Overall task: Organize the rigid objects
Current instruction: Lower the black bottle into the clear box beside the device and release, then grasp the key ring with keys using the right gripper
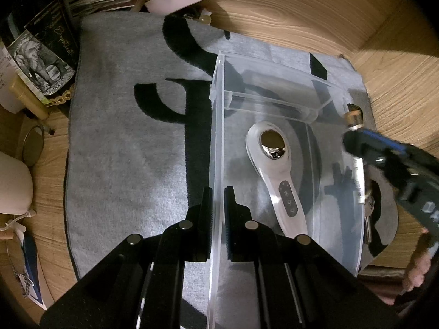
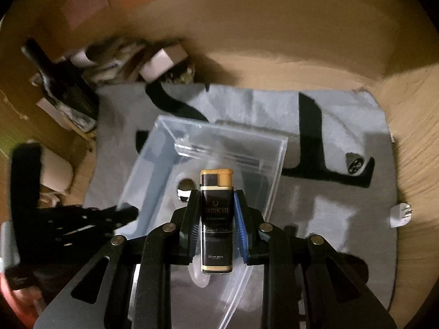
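A clear plastic box (image 1: 274, 98) stands on a grey and black mat (image 1: 123, 150). A white handheld device (image 1: 274, 164) with a shiny metal head lies inside it. My left gripper (image 1: 218, 205) is shut on the box's left wall. My right gripper (image 2: 216, 208) is shut on a black and gold lighter (image 2: 216, 219) and holds it above the box (image 2: 153, 164). The right gripper (image 1: 354, 126) shows at the box's right edge in the left wrist view. The left gripper (image 2: 131, 211) shows blurred at the left in the right wrist view.
Papers, cards and a dark bottle (image 1: 46, 60) are piled at the mat's far left corner. A small round cap (image 2: 355, 161) lies on the mat at the right, a white plug (image 2: 400, 213) beside the mat. Wooden walls (image 1: 329, 13) close in behind.
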